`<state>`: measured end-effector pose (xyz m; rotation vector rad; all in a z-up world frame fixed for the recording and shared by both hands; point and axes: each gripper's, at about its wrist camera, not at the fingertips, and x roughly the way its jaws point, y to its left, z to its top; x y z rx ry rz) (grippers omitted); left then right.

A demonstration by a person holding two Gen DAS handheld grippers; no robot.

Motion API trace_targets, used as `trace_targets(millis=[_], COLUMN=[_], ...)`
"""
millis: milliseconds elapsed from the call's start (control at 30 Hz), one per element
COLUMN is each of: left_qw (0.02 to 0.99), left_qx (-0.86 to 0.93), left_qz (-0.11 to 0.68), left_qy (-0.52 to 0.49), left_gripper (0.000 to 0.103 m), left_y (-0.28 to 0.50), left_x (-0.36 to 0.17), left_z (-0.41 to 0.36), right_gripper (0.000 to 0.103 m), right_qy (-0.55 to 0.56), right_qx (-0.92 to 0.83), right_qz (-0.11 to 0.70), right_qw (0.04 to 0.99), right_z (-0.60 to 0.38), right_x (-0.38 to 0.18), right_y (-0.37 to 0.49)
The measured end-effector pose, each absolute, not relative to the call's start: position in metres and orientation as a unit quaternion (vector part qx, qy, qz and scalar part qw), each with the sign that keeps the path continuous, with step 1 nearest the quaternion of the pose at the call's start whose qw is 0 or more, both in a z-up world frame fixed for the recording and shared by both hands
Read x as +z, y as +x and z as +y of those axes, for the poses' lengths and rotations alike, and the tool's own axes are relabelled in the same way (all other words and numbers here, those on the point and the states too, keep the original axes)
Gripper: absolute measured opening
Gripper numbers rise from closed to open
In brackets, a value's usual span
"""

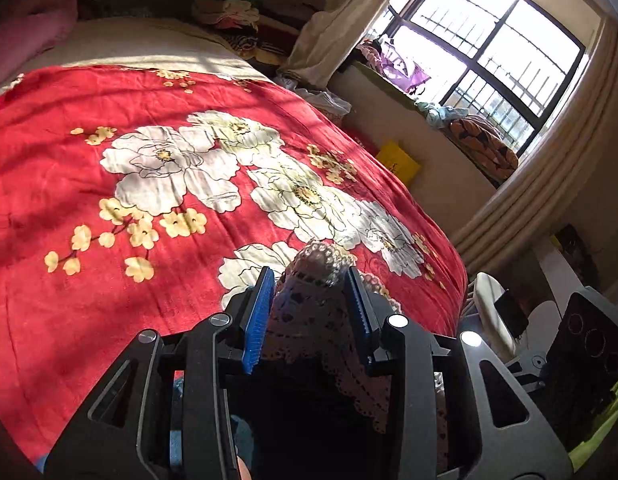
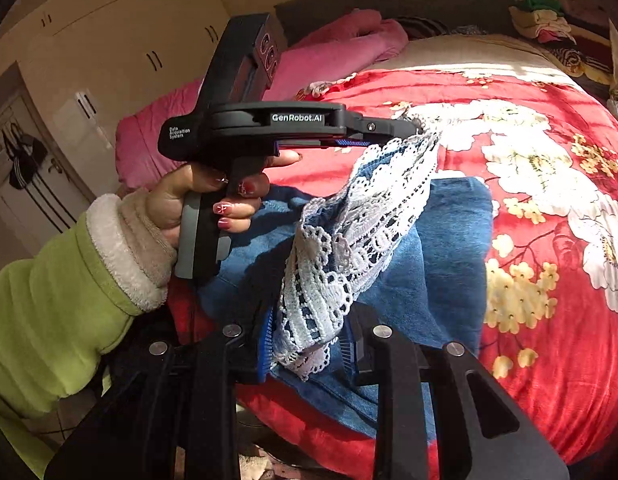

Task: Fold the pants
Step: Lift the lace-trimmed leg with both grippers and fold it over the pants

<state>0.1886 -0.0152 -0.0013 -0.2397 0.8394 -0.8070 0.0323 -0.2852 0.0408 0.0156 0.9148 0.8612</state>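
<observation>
The pants (image 2: 441, 256) are blue denim with a white lace hem (image 2: 349, 240); they lie on the red flowered bedspread (image 2: 549, 360) near its front edge. My left gripper (image 1: 309, 284) is shut on the lace hem (image 1: 313, 312) and holds it above the bed; in the right wrist view it (image 2: 413, 130) pinches the hem's far end. My right gripper (image 2: 309, 344) is shut on the near end of the same lace hem. The hem hangs stretched between both grippers, above the denim.
A pink quilt (image 2: 317, 60) lies at the head of the bed. Piled clothes (image 1: 229, 12) sit beside the bed. A window (image 1: 489, 40) with a cluttered sill, a yellow bag (image 1: 399, 160) and curtains are to the right. Wardrobes (image 2: 109, 40) stand on the left.
</observation>
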Motion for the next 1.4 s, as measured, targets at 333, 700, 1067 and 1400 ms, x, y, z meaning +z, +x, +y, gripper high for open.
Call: trace_targets(millis=[333,700,1067,1400], left_qw=[0.837,0.814,0.799,0.808], left_qx=[-0.31,-0.263,-0.284,-0.282], left_qz=[0.401,0.477,0.489,0.483], left_qy=[-0.205,-0.204,-0.204,-0.183], left_gripper=[0.07,0.079,0.016,0.015], left_y=[0.157,0.161,0.173,0.196], left_x=[-0.005,-0.035,-0.035,-0.033], left_z=[0.047,0.051,0.026,0.012], right_gripper=[0.027,0.056,0.064,0.012], right_qy=[-0.021,0.088,0.156,0.134], right_qx=[0.443,0.36,0.309,0.312], right_qz=[0.449,0.413,0.509,0.497], right_qw=[0.776,0.832,0.788,0.799], right_z=[-0.232,-0.332,-0.359,-0.364], right_x=[0.0,0.04,-0.009,-0.01], right_y=[0.017,0.074,0.181,0.183])
